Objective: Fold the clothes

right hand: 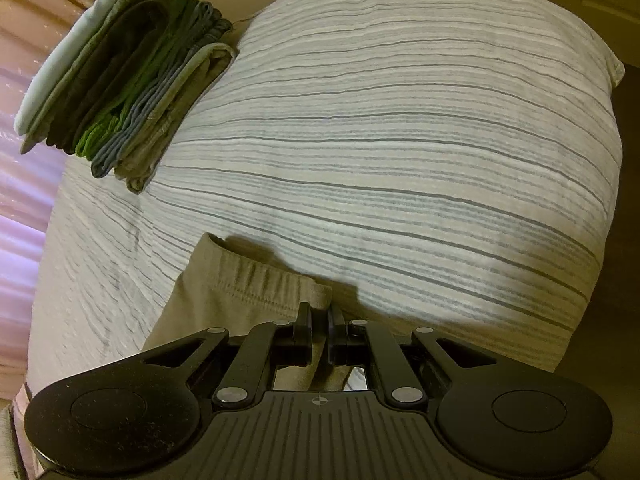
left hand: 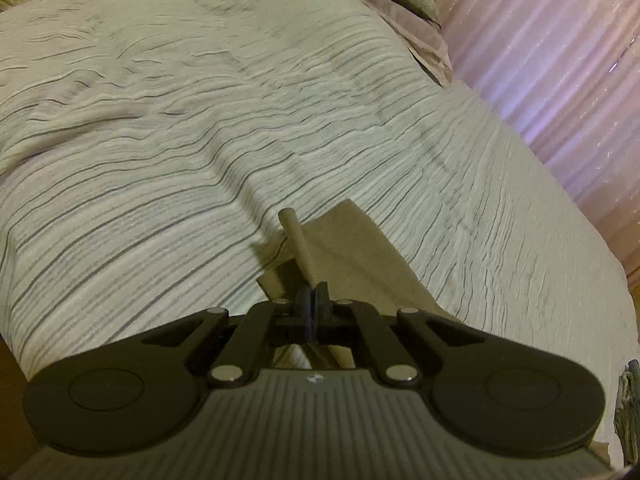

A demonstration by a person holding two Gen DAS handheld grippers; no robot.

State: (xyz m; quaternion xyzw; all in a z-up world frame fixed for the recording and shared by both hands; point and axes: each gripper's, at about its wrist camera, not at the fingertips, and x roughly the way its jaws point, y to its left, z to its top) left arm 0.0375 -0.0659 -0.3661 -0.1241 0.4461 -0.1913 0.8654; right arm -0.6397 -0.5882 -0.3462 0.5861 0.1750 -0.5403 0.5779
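Both wrist views overlook the striped bedspread [left hand: 200, 140] closely

Matt tan cloth garment [right hand: 224, 292] on crinkled striped bedspread [right hand: 380, 128].

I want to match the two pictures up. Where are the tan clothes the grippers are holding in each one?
Left wrist view: the tan garment is at bottom centre, pinched in the left gripper.
Right wrist view: its stitched hem is at lower centre-left, held by the right gripper.
Shared landmark: the striped bedspread under it in both.
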